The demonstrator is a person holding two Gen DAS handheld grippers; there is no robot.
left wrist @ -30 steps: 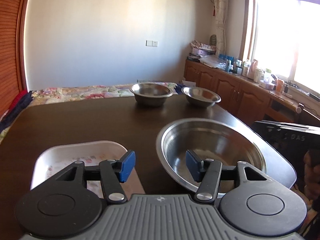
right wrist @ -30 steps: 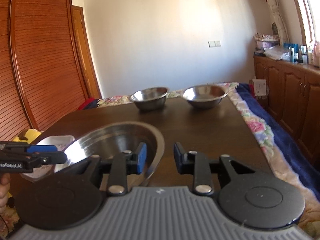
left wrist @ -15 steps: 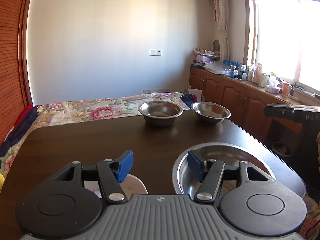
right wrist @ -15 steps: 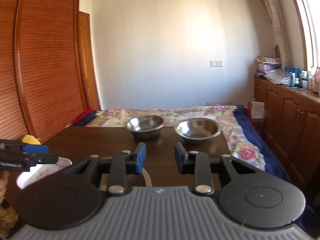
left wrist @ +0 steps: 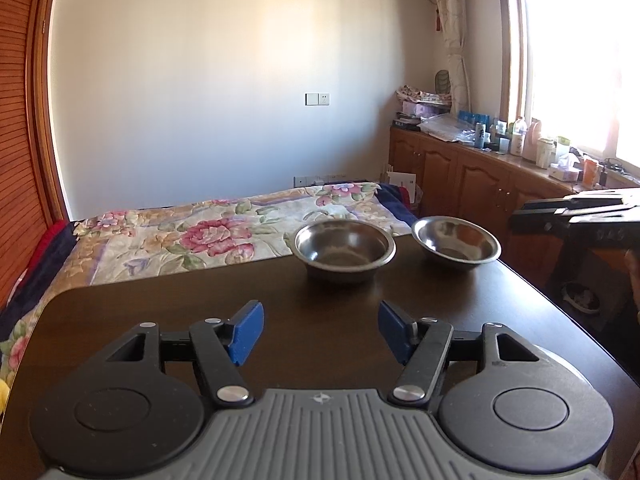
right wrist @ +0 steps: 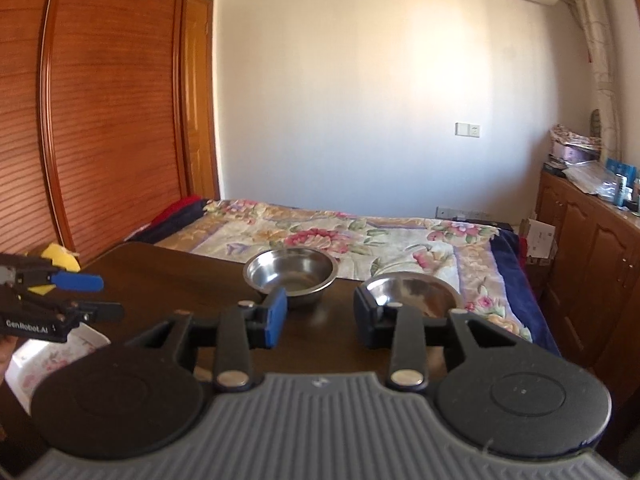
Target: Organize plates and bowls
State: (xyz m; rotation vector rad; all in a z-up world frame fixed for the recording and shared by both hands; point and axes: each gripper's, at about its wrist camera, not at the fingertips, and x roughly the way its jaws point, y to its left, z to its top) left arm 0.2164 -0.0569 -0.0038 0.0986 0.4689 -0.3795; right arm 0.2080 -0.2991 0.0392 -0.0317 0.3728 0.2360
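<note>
My right gripper [right wrist: 318, 314], its jaws just having been opening with nothing between them, hangs over the dark wooden table [right wrist: 168, 276]. Two round stainless-steel bowls [right wrist: 291, 273] [right wrist: 412, 294] sit side by side at the table's far edge. My left gripper [right wrist: 86, 294] hovers above a white floral-patterned dish [right wrist: 44, 360] at the left edge.

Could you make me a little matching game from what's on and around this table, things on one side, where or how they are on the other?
Things:
1. deeper steel bowl
2. shallower steel bowl
3. floral white dish
4. left gripper

Descriptions:
A. at the table's near left edge, partly hidden
B. jaws apart, nothing between them
C. far end of the table, nearer the window cabinets
D. far end of the table, nearer the bed's middle

Pairs: 1-D, 2-C, 3-A, 4-B
</note>
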